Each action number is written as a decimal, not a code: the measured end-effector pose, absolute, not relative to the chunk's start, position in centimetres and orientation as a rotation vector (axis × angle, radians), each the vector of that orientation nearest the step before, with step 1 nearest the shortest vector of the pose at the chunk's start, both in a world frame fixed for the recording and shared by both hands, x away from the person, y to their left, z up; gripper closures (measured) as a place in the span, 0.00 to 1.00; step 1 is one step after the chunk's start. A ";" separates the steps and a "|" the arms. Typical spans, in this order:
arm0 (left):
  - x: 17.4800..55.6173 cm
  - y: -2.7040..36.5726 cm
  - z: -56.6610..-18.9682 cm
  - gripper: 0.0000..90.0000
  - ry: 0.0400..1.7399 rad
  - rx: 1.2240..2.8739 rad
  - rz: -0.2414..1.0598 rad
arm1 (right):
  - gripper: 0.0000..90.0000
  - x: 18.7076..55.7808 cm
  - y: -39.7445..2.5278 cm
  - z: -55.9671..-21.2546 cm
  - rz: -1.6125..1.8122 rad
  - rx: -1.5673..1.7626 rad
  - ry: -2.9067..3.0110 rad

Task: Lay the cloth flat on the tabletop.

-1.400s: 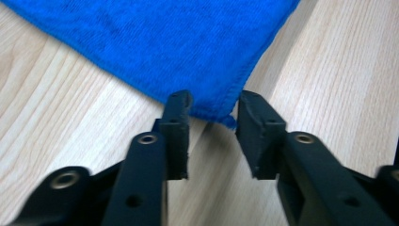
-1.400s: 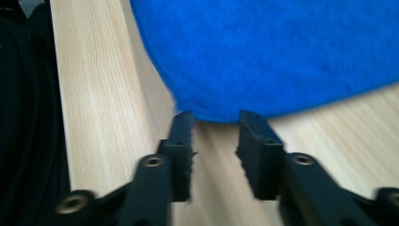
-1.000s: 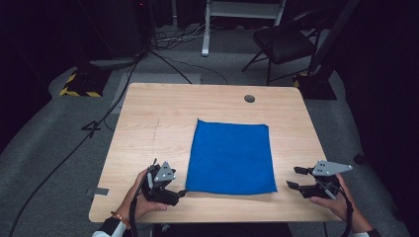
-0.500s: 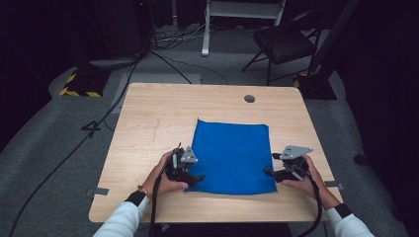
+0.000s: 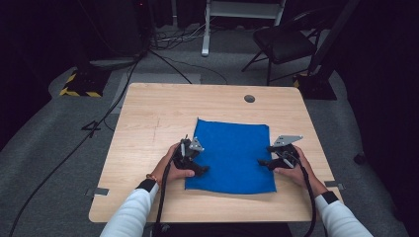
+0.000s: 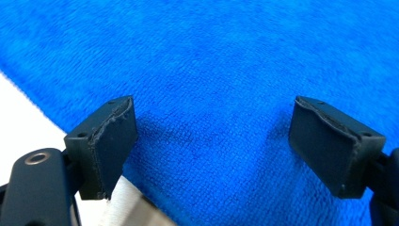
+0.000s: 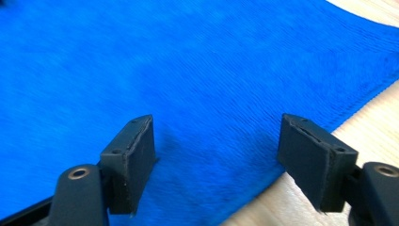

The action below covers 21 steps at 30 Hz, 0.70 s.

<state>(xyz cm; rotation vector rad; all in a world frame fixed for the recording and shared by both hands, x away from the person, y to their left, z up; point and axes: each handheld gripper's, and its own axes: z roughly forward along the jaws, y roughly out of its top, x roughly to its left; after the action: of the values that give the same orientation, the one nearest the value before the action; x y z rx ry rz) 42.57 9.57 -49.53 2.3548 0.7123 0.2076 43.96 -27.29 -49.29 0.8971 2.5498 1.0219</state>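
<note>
Left claw (image 5: 201,170): released, jaws spread wide; both pads rest low over the blue cloth (image 5: 231,155) at its left edge, gripping nothing. In the left gripper view (image 6: 211,146) the cloth's nap lies between the pads and pale table shows by the left pad.
Right claw (image 5: 262,162): released too, jaws wide apart, set at the cloth's right edge. In the right gripper view (image 7: 216,160) the left pad is over cloth, the right pad by the hem where wood begins.
Hands: one holds each claw, white sleeves coming in from the table's near edge.
Blue cloth: spread flat, roughly mid-table, nearer the near edge than the far one; its near hem runs along that edge.
Table (image 5: 148,113): light wood, with a round grommet (image 5: 249,98) toward the far right corner.
Beyond: dark floor, cables, a chair (image 5: 281,42) past the far edge.
</note>
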 end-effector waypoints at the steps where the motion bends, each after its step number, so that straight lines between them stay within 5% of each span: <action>1: 42.8 9.6 -49.6 0.18 0.721 2.349 0.209 | 0.32 44.4 -27.5 -49.5 1.030 0.912 2.547; 21: 45.0 8.9 -49.9 0.16 0.818 2.303 0.282 | 0.24 49.7 -26.8 -49.7 0.974 1.060 2.425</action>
<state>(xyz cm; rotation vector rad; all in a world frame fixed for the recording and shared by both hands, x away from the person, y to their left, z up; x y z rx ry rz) 45.00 8.95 -49.85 2.3030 0.8177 0.2818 49.69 -26.79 -49.70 1.0604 2.4251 0.9744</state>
